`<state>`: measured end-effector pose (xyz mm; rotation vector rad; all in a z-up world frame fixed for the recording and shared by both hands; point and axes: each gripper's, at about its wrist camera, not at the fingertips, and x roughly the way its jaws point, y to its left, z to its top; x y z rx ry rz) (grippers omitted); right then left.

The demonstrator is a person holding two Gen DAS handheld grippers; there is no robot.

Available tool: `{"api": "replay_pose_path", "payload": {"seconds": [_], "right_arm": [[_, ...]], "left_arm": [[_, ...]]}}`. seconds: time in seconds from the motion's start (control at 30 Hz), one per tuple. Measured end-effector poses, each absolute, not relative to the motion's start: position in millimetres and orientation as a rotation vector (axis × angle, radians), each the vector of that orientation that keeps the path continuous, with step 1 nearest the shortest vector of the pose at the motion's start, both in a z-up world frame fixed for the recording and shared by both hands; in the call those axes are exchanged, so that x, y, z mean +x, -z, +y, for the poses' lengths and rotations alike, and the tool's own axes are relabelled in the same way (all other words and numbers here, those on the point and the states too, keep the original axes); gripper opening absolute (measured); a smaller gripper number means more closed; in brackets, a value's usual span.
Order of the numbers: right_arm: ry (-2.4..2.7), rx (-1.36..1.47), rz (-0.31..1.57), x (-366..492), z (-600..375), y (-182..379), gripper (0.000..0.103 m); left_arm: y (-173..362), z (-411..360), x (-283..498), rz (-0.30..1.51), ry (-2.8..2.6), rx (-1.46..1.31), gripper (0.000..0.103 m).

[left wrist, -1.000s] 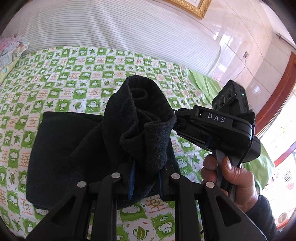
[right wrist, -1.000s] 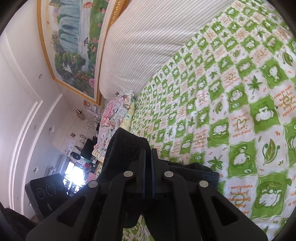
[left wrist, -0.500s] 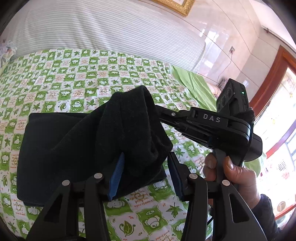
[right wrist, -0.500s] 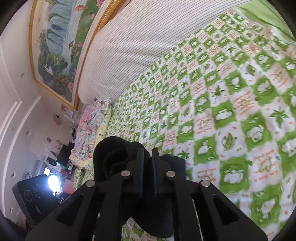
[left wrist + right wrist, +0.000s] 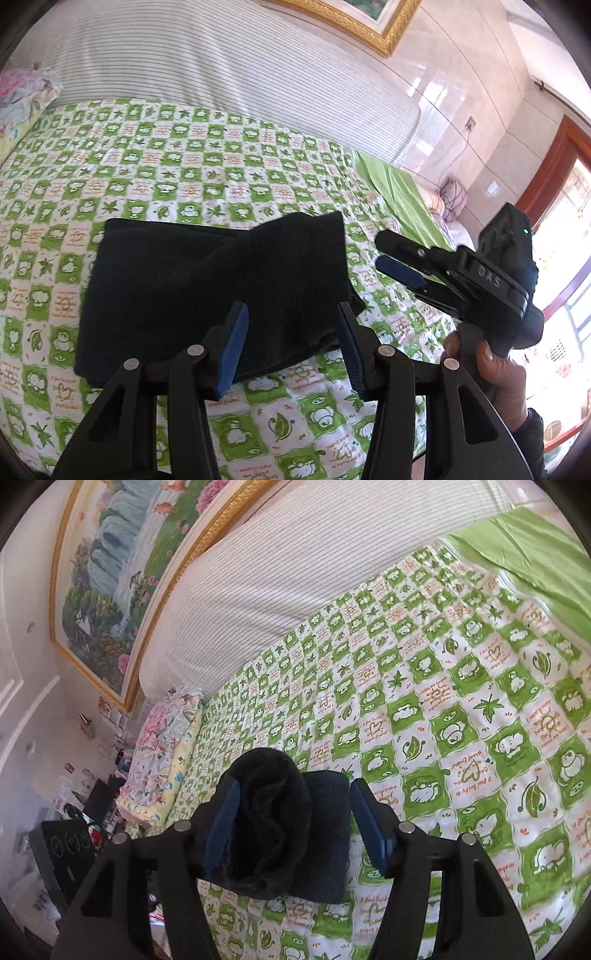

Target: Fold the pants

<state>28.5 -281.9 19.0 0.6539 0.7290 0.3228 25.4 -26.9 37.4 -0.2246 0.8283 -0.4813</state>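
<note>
Folded dark pants (image 5: 218, 280) on green checked quilt (image 5: 177, 177), striped pillow (image 5: 221, 70) behind, left claw (image 5: 291, 347) open and empty, right claw (image 5: 295, 827) just opened.

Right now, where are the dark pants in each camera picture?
Left wrist view: the dark pants lie folded on the checkered bedspread, middle of the picture, just beyond the open left claw.
Right wrist view: the pants sit low and centre, bunched between the pads of the open right claw.
Shared landmark: the striped white bolster at the head of the bed.
</note>
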Motion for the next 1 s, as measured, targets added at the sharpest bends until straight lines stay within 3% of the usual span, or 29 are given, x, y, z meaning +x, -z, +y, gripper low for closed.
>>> {"api": "replay_pose_path", "payload": {"seconds": [0.53, 1.0], "right_arm": [[-0.243, 0.384, 0.77, 18, -221, -40, 0.068], [-0.176, 0.32, 0.843, 28, -207, -21, 0.073]], "left_arm": [[-38, 24, 28, 0.812, 0.373, -0.271, 0.052], [-20, 54, 45, 0.858, 0.291, -0.265, 0.055]]}}
